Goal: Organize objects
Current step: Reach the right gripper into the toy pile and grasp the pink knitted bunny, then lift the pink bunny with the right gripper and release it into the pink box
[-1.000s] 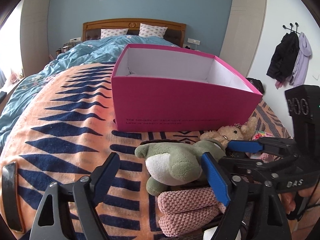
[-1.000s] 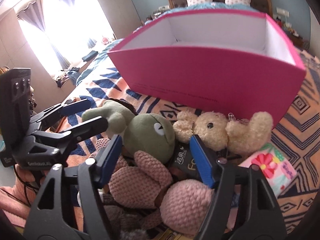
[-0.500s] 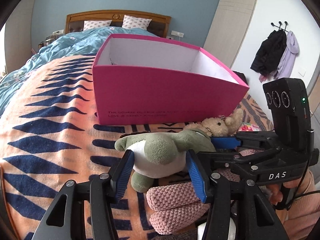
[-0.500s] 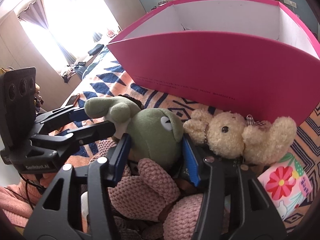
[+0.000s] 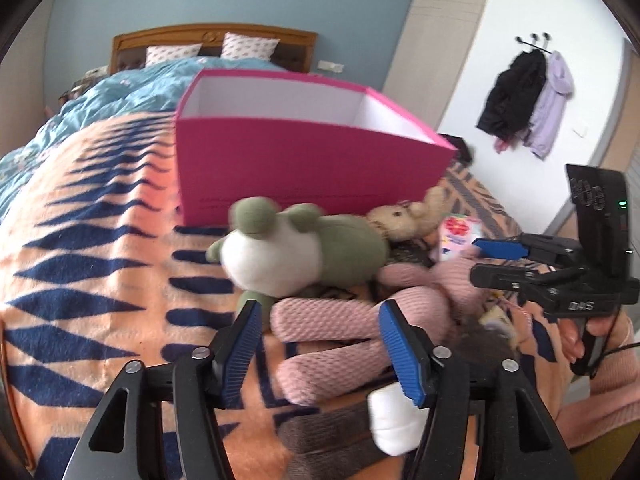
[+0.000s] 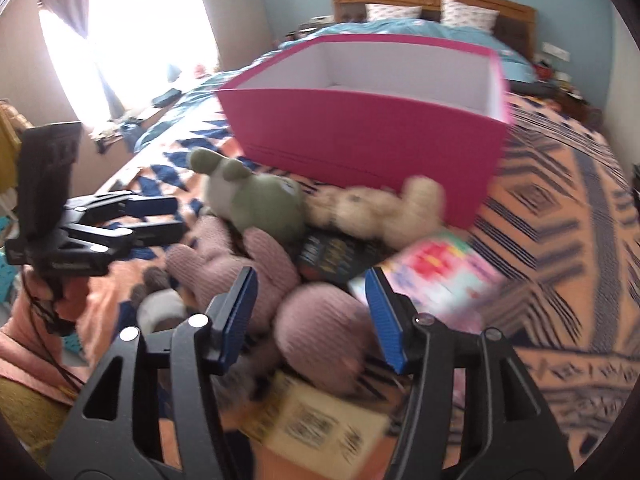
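A green frog plush (image 5: 304, 248) (image 6: 260, 200) lies on the bed in front of an open pink box (image 5: 308, 168) (image 6: 368, 140). A tan teddy bear (image 5: 404, 216) (image 6: 376, 208) lies to its right. A pink knitted plush (image 5: 360, 320) (image 6: 280, 280) lies nearest. My left gripper (image 5: 320, 348) is open and empty over the pink plush's legs; it also shows in the right wrist view (image 6: 160, 216). My right gripper (image 6: 312, 312) is open and empty over the pink plush's head; it also shows in the left wrist view (image 5: 496, 260).
A flowered packet (image 6: 436, 276) (image 5: 456, 232), a dark booklet (image 6: 336, 256) and a beige box (image 6: 316, 424) lie among the toys. The orange and navy blanket (image 5: 88, 264) covers the bed. Coats (image 5: 520, 104) hang on the right wall.
Both grippers opened and pulled back from the green frog, which they were closing around before. The frog now lies free on the pile. Both views are motion-blurred.
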Demonstrator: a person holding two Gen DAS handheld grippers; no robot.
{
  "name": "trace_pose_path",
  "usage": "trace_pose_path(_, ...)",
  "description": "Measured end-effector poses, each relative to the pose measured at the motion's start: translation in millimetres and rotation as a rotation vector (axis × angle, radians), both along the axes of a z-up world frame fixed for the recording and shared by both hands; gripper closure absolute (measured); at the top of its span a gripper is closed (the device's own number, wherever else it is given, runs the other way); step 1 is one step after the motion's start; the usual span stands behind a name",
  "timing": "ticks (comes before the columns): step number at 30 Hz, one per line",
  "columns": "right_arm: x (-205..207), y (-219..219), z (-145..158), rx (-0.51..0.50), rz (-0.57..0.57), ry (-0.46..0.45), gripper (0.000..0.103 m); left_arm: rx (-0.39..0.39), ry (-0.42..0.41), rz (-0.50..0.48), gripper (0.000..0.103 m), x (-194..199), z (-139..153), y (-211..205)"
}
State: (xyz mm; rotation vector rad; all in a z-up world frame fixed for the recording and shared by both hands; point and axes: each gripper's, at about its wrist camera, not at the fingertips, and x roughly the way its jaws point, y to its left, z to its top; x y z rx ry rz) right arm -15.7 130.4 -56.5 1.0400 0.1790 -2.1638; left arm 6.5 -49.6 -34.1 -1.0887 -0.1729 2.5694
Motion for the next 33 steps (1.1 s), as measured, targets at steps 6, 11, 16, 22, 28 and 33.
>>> trace_pose_path(6, 3, -9, -11, -0.030, 0.025, -0.031, 0.045, -0.006, -0.024, -0.107, 0.037, -4, -6, 25)
trace_pose_path(11, 0, -27, -23, 0.019, 0.036, -0.009, 0.046, 0.019, -0.105, -0.151, 0.036, -12, -23, 35)
trace_pose_path(16, 0, -25, -20, -0.007, 0.036, -0.002, 0.055, 0.063, -0.137, -0.180, 0.037, -14, -28, 41)
trace_pose_path(22, 0, -17, 9, -0.106, 0.026, 0.026, 0.056, 0.129, -0.080, -0.183, 0.044, -9, -4, 33)
trace_pose_path(28, -6, -23, 46, -0.205, 0.065, 0.061, 0.056, 0.110, 0.040, -0.153, 0.045, -10, 42, 22)
trace_pose_path(33, -24, -39, 82, -0.268, 0.091, 0.134, 0.056, 0.039, 0.151, -0.113, 0.045, -31, 88, 11)
